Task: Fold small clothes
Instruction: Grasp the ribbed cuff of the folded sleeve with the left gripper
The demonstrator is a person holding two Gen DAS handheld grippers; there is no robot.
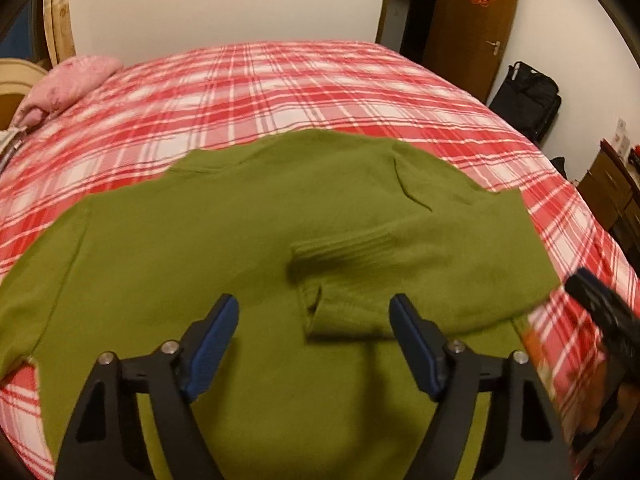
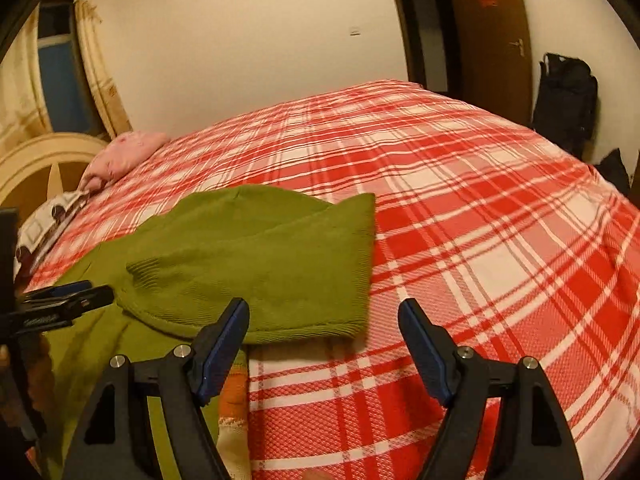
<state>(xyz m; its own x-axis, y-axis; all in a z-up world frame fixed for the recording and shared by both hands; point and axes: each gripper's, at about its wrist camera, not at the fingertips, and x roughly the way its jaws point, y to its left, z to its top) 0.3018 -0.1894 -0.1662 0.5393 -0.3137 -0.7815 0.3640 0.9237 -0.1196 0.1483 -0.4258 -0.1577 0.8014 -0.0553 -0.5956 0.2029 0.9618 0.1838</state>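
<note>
A green knitted sweater lies flat on the red plaid bed. Its right sleeve is folded over the body, ribbed cuff near the middle. My left gripper is open and empty, just above the sweater's lower middle. My right gripper is open and empty, over the folded sleeve's edge and the bedspread. The sweater fills the left of the right wrist view. Each gripper shows in the other's view: the right one and the left one.
A pink pillow lies at the head of the bed on the left. A brown door and a black bag stand at the far right. A wooden cabinet is beside the bed on the right.
</note>
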